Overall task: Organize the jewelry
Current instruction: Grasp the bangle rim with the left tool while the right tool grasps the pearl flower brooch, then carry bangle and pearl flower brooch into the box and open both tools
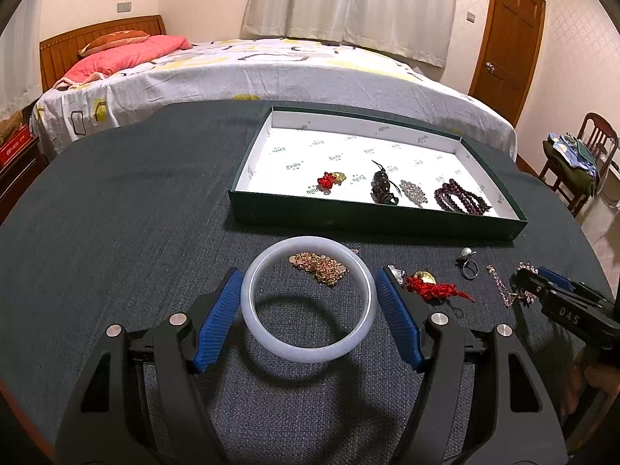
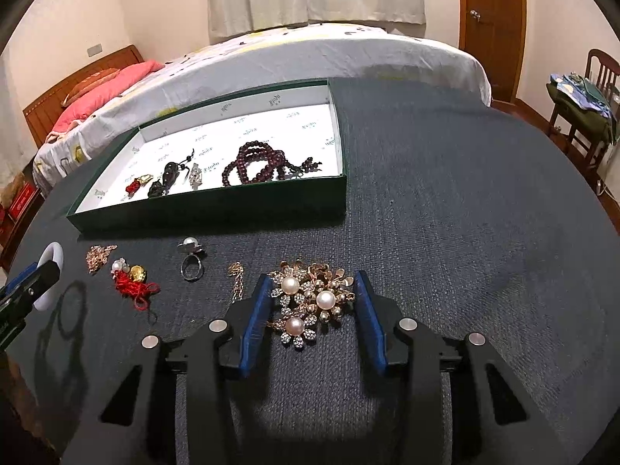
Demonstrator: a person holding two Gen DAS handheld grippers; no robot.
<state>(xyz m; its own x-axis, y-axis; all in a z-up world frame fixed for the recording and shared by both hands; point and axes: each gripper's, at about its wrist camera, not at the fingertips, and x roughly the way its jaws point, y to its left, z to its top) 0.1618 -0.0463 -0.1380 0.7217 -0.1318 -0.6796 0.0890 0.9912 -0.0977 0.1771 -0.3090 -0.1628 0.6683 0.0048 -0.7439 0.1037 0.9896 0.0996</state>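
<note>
The left gripper point(image 1: 308, 310) is spread wide around the white bangle point(image 1: 308, 302), pads barely off it. The right gripper point(image 2: 312, 312) gapes either side of the pearl brooch point(image 2: 310, 302), gripping nothing

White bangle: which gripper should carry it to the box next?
Left. The open left gripper already straddles the white bangle. The right gripper is open around the pearl brooch, farther from it.

You had bare cloth point(image 2: 445, 213) to pass over right of the green box point(image 2: 217, 209), whereas the strip before its near wall was crowded by the bangle point(image 1: 308, 298), gold chain point(image 1: 319, 267), red tassel charm point(image 1: 434, 288), pearl ring point(image 2: 190, 261) and pearl brooch point(image 2: 310, 302).
</note>
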